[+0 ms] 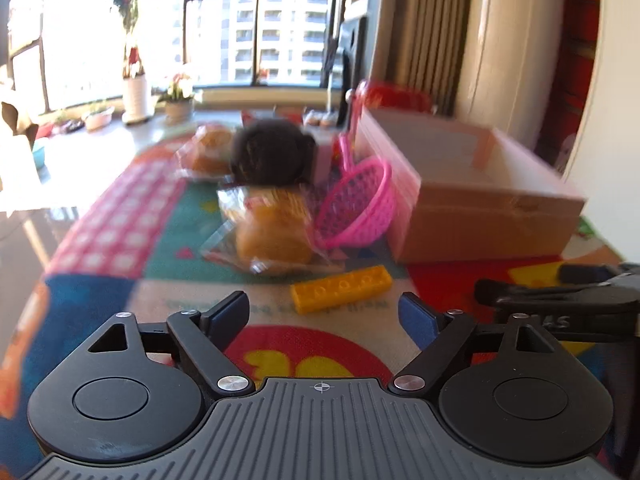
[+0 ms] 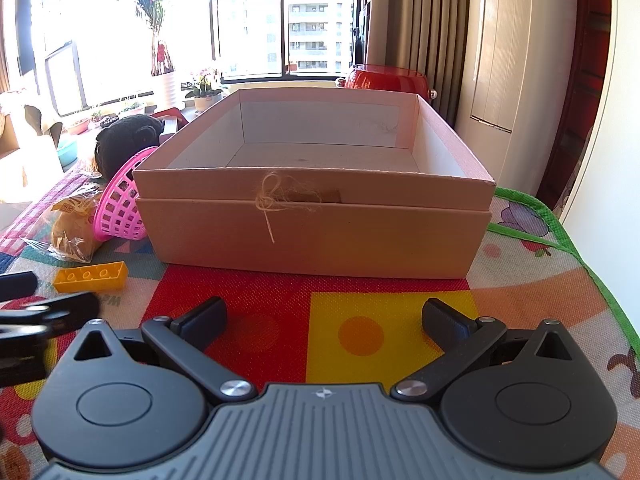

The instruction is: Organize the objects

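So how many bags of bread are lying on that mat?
2. One bread bag lies beside the pink basket; another sits farther back, left of the black plush toy. More may be hidden.

Left gripper [image 1: 324,312] and right gripper [image 2: 324,320]: jaws apparently wide, empty.
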